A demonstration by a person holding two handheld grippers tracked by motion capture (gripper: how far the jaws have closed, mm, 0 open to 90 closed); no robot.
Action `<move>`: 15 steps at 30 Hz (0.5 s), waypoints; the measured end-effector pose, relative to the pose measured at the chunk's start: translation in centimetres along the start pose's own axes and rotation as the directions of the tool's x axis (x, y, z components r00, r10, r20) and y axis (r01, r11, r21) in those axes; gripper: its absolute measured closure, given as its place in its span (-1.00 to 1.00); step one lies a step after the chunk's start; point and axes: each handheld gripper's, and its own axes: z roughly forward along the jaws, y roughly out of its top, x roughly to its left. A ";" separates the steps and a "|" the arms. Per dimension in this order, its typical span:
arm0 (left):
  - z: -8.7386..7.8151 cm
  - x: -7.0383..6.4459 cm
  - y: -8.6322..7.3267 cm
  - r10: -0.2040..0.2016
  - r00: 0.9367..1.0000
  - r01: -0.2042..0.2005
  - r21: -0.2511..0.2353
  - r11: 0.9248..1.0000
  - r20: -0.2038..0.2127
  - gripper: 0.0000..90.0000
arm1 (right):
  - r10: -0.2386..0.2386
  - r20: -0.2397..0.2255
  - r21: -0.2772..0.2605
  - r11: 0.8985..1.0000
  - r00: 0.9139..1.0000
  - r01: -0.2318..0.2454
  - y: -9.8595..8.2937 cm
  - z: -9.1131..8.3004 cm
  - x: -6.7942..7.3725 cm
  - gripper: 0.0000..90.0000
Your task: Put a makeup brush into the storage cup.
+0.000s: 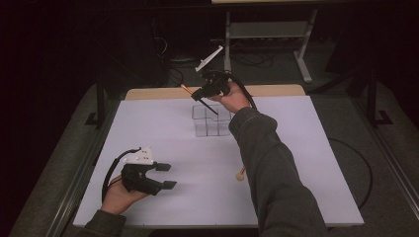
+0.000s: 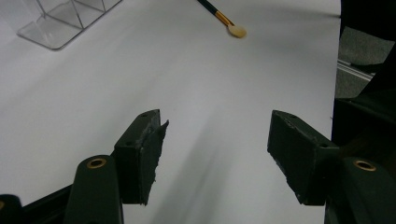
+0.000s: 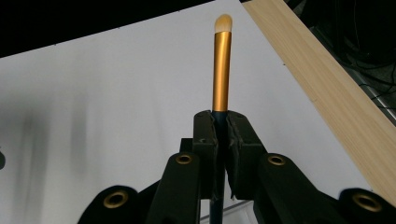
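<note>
Over the clear organizer (image 1: 211, 120), right gripper (image 1: 193, 93) fingers pinch a makeup brush (image 3: 222, 70); left gripper (image 1: 167, 176) fingers spread, w/ nothing between.

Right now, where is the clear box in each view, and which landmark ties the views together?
High view: clear box at the table's middle, toward the far edge, near the right gripper.
Left gripper view: top left corner.
Right gripper view: a pale sliver at the bottom edge, below the jaws and brush, may be it; too little to tell.
Shared landmark: the white table top.
</note>
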 end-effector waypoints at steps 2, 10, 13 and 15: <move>0.0 0.0 0.0 0.000 1.000 0.000 0.000 1.000 0.002 -0.23 | 0.001 0.002 -0.005 1.000 1.000 -0.001 0.0 0.3 -0.1 0.83; -0.1 0.0 0.0 0.000 1.000 0.000 -0.005 1.000 0.002 -0.23 | 0.009 0.004 -0.005 1.000 1.000 -0.009 -0.3 1.3 -0.3 0.83; -0.1 0.0 0.0 0.000 1.000 0.000 -0.009 1.000 0.005 -0.23 | 0.016 0.002 -0.006 1.000 1.000 -0.016 -0.4 1.6 -0.4 0.83; -0.1 0.0 0.0 -0.001 1.000 0.001 -0.010 1.000 0.006 -0.23 | 0.018 0.001 -0.003 1.000 1.000 -0.018 -0.5 1.8 -0.5 0.83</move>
